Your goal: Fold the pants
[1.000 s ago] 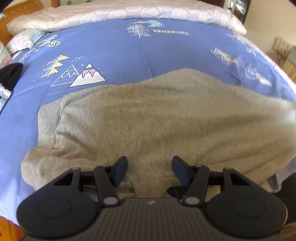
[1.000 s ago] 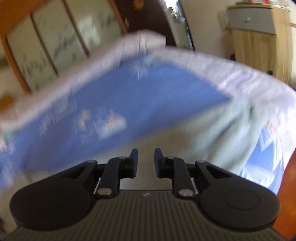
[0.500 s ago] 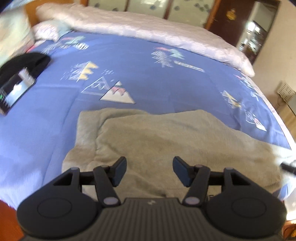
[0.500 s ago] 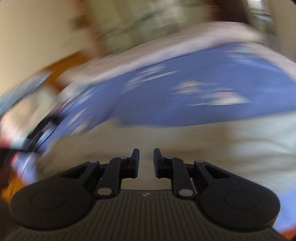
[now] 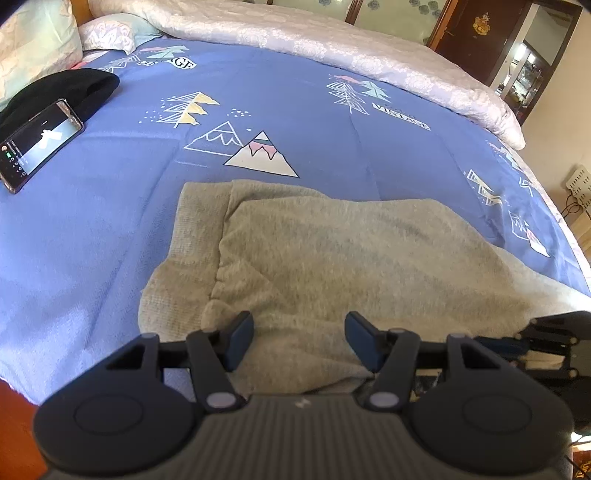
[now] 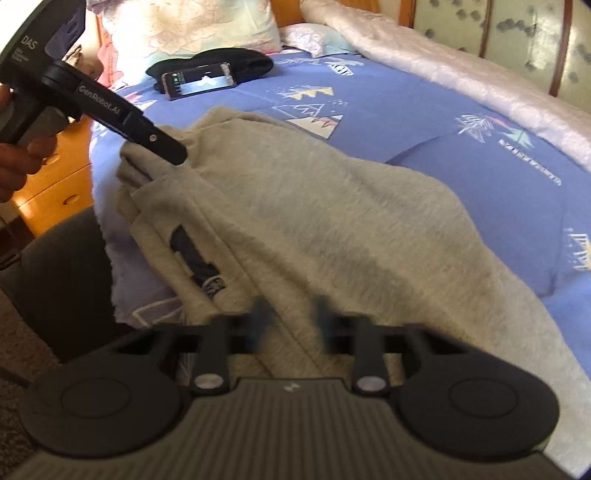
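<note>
where fleecy grey pants [image 5: 332, 266] bunch softly

A bed [image 5: 295, 110] with a blue mountain-print cover fills the room, a pale quilt [image 5: 332, 40] bunched along its far side. Beyond stand a dark wooden door [image 5: 476, 33] and cream wall [image 5: 565, 122] at far right. Sunlight falls across the bedding.

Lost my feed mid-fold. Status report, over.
Left tongs open over pants. Right tongs just closing, pants fabric between, grip unclear. Phone far off, nothing in the way.
</note>
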Demonstrator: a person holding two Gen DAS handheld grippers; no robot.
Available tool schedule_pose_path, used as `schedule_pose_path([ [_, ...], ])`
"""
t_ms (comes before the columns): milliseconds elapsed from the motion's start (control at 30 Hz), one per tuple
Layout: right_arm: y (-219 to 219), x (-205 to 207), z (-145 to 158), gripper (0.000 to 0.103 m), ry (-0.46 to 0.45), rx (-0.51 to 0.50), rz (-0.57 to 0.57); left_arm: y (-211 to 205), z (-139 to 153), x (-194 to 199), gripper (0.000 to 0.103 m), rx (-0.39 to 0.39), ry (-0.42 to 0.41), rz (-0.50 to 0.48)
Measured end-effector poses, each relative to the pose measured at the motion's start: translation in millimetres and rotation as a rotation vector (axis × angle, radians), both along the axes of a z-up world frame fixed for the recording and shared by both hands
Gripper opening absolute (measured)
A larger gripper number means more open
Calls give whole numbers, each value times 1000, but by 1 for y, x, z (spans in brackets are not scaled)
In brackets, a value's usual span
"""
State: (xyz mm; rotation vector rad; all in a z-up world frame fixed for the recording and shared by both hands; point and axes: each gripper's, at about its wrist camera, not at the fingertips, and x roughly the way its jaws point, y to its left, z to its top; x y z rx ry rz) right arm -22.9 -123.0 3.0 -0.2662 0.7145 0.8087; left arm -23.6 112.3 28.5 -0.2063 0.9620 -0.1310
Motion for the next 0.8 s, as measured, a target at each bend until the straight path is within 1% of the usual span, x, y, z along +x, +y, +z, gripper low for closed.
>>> schedule_pose_path([
  [67, -8, -5, 11, 7, -3, 36, 5, 2, 2, -1, 57, -6, -2, 2],
  [133, -20, -10, 23, 6, 24, 98, 24, 4, 4, -3, 57, -16, -7, 6],
  [200, -21, -16, 21, 6, 48, 120, 46, 6, 3, -4, 57, -21, -3, 10],
  [267, -16, -19, 6, 6, 89, 94, 60, 8, -1, -4, 56, -24, 6, 8],
  [333, -7, -18, -20, 7, 133, 51, 46, 5, -1, -5, 56, -10, 11, 2],
  [400, -12, -17, -26, 8, 153, 110, 29, 1, 5, -6, 56, 6, 7, -1],
  [467, -21, -7, -25, 9, 238, 178, -4, -1, 17, -8, 57, -18, -21, -11],
  [500, -26, -4, -23, 10, 264, 213, -21, -2, 24, -10, 57, -35, -44, -23],
  [533, -32, -4, -19, 13, 274, 247, -35, -5, 33, -11, 57, -54, -77, -44],
  [633, -43, -8, -5, 17, 244, 326, -75, -19, 44, -8, 58, -87, -128, -97],
  [700, -50, -10, 1, 17, 230, 367, -114, -30, 39, -1, 58, -106, -113, -126],
  [733, -53, -11, 1, 17, 225, 379, -138, -37, 32, 2, 58, -100, -91, -140],
  [800, -64, -12, -3, 17, 237, 402, -199, -51, 14, 4, 57, -51, -40, -173],
])
